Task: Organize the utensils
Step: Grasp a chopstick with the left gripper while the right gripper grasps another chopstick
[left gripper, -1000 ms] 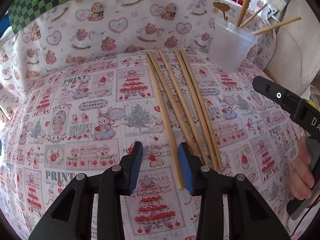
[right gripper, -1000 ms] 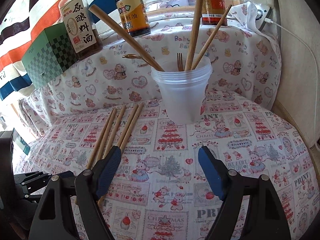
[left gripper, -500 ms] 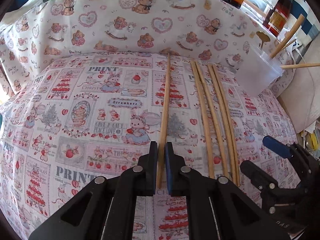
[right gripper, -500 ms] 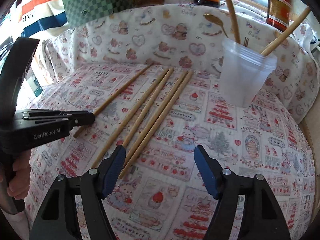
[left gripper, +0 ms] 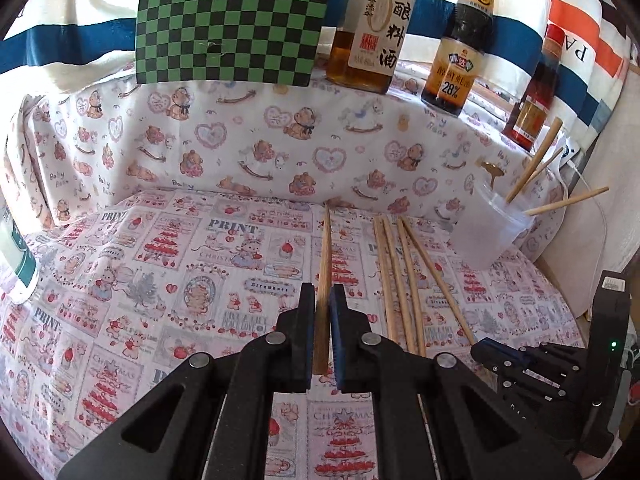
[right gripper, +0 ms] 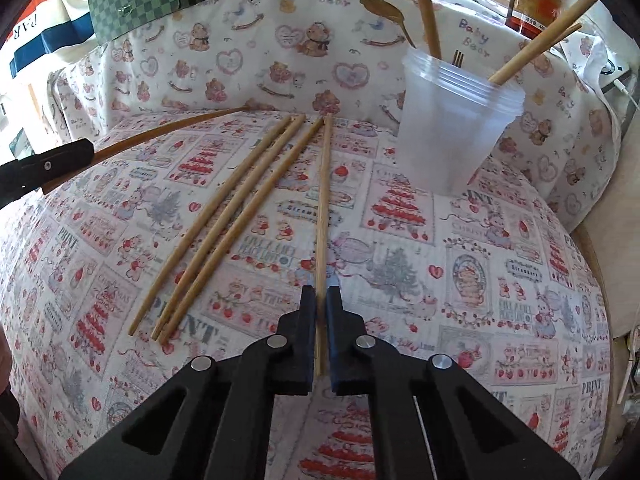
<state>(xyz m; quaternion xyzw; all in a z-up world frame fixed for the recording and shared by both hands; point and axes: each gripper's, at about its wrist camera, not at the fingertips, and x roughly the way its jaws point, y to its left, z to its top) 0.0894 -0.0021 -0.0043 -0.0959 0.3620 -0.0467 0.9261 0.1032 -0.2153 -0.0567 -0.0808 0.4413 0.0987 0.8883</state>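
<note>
L wrist view: left gripper (left gripper: 322, 330) has jaws pinched narrow on one chopstick (left gripper: 325, 264), which runs straight ahead between the blue pads toward the teddy-print backdrop. Just to its right, three loose chopsticks (left gripper: 394, 280) lie on the printed cloth (left gripper: 160, 272), w/ a fourth angled off beside them and ending at the right gripper (left gripper: 486, 350), seen low at right edge. Clear plastic cup (left gripper: 490, 236) sits far right w/ chopsticks and a gold spoon poking out. Behind – green checkered box (left gripper: 228, 32) and three sauce bottles (left gripper: 456, 52). R wrist view: right gripper (right gripper: 319, 332) is also clamped narrow on its own chopstick (right gripper: 323, 208), lying along the cloth and pointing away. Three loose chopsticks (right gripper: 228, 220) stay fanned to the left, close together; cup (right gripper: 456, 128) stands upper right, holding sticks, a fork and a spoon. Far left – left gripper's tip (right gripper: 48, 168) w/ its chopstick (right gripper: 168, 130) sticking out toward the backdrop.
</note>
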